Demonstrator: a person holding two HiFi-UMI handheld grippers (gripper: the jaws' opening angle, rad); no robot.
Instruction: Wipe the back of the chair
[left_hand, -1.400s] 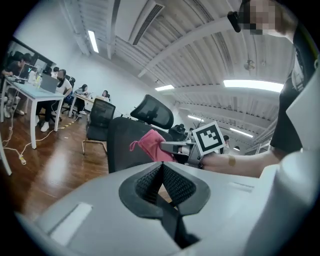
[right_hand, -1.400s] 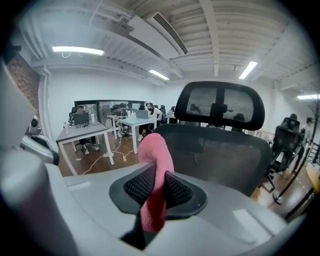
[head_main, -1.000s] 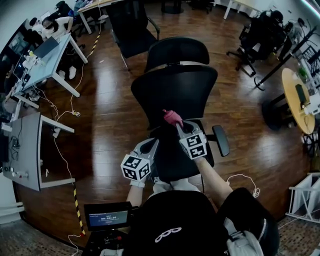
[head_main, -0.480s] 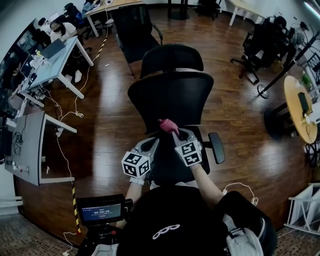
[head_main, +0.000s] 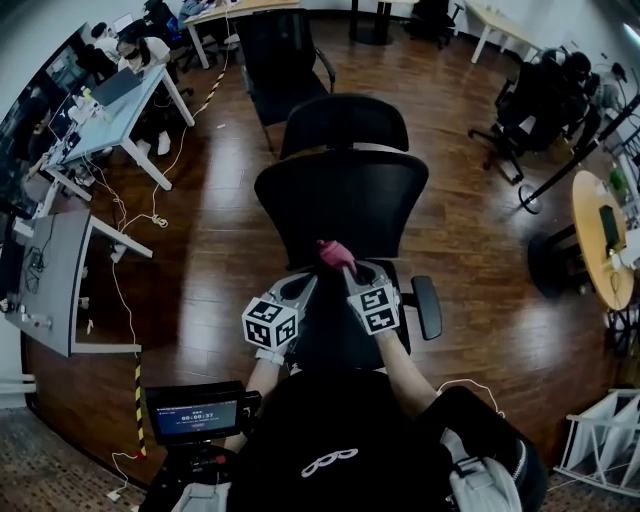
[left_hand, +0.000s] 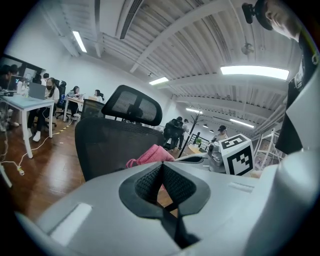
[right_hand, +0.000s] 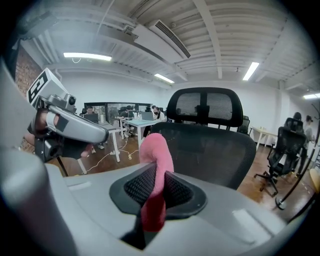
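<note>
- The left hand-held gripper (left_hand: 162, 182) is pointing forward at the chair. Its jaws are pressed together with nothing between them.
- The right hand-held gripper (right_hand: 157, 187) is reaching a bit further ahead, just beside the left one. Its jaws are squeezing a pink cloth (right_hand: 156, 165).
- Both forearms are stretching forward side by side over the chair seat (head_main: 335, 335).
- Each gripper is carrying a cube with black and white square marks. They are patterns, not words.
- The cloth is standing up tall out of the jaws, and its top is curling over to the left.
- The cloth is sitting at the low middle part of the chair back (head_main: 345, 205). I cannot tell if it is touching.
- The chair back is standing upright, with its wide mesh face turned to the person. Its long side is running left to right.
- The headrest (head_main: 345, 122) is sitting above and beyond it.
- A small screen (head_main: 195, 417) is glowing low on the left, but its writing is too small to read.
</note>
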